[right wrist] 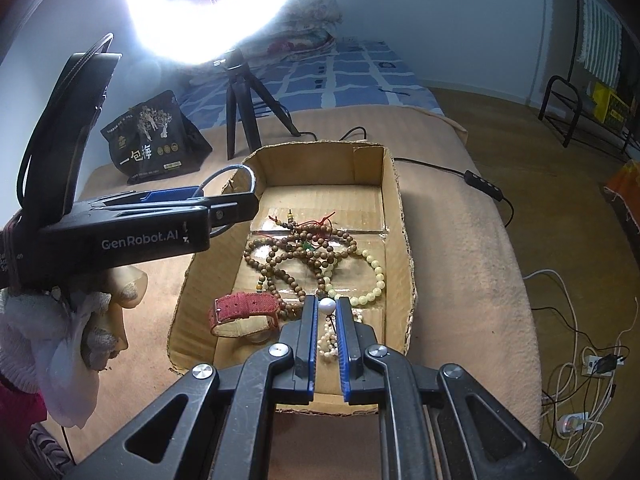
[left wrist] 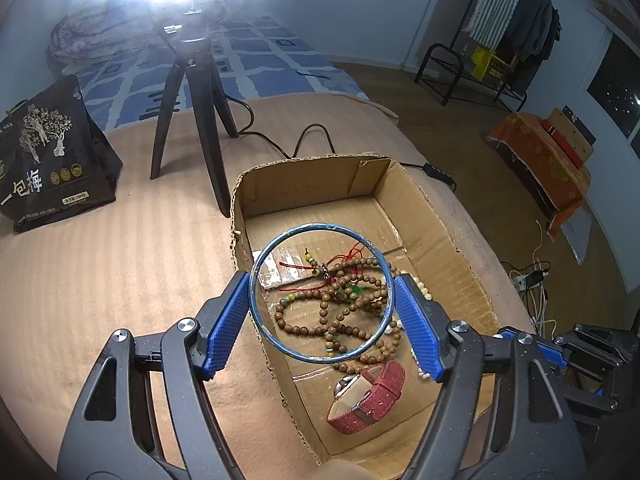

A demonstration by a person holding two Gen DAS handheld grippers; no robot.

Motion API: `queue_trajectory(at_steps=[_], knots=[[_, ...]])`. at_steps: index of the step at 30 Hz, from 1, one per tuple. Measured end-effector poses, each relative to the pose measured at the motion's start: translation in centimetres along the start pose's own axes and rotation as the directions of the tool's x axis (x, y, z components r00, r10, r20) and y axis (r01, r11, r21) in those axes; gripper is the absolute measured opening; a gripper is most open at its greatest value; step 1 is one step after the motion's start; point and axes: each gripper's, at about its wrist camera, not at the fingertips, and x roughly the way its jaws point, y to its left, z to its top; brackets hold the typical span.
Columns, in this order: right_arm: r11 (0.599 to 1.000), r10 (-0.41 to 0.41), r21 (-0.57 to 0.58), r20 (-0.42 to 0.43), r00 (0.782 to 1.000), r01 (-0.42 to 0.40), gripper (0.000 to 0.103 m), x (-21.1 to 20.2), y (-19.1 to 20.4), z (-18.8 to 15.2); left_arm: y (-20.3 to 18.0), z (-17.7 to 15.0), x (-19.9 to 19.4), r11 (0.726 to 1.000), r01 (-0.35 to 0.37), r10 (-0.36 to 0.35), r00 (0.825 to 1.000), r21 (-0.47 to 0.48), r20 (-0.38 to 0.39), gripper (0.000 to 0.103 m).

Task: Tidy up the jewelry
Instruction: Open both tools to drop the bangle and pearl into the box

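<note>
An open cardboard box [right wrist: 394, 216] sits on a tan, ribbed blanket [left wrist: 120, 272] over a bed, its flaps torn away and its edges ragged. Inside lies a tangle of brown wooden bead strands [right wrist: 296, 252] with red cord and a few green beads, a loop of pale yellowish beads [right wrist: 374, 276] toward the right wall, and a watch with a red woven strap [left wrist: 372, 394] near the front left corner. The left tongs [left wrist: 322, 314] are clamped on a thin blue metal bangle [left wrist: 256, 308] — the ribbed blue pads press its two sides and hold it above the left part of the box, so the beads show through the ring. The right tongs [right wrist: 328, 322] are drawn together on a small strand of pale beads, with one round white bead [right wrist: 327, 306] caught at the tips, just over the front of the box. Behind the box stand a black tripod [left wrist: 192, 120] under a glaring ring light [right wrist: 216, 8], and a black printed bag [left wrist: 48, 152]; a black cable [right wrist: 440, 168] with an inline switch runs past the box's right side. Farther back is a blue-and-white patterned sheet [right wrist: 352, 76], a wooden floor [left wrist: 440, 120], a clothes rack [left wrist: 516, 20] and white cords on the floor at right [right wrist: 580, 344].
</note>
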Motion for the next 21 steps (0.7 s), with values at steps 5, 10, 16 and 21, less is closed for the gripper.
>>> queue_trajectory(at_steps=[5,10,16,21], knots=[[1.0,-0.01,-0.005,0.004,1.0,0.01,0.019,-0.1,-0.1,-0.1,0.0,0.0,-0.2,1.0,-0.012,0.012,1.0,0.004,-0.002,0.075],[1.0,-0.025,-0.015,0.011,1.0,0.026,0.034,-0.3,0.2,-0.2,0.2,0.0,-0.4,1.0,-0.012,0.012,1.0,-0.001,-0.002,0.075],[0.999,-0.04,-0.02,0.012,0.999,0.04,0.043,-0.7,0.3,-0.2,0.3,0.1,-0.7,1.0,-0.016,0.016,1.0,-0.004,-0.003,0.075],[0.998,-0.054,-0.016,0.028,0.998,0.055,0.059,-1.2,0.4,-0.2,0.4,0.0,-1.3,1.0,-0.018,0.018,1.0,-0.004,0.006,0.075]])
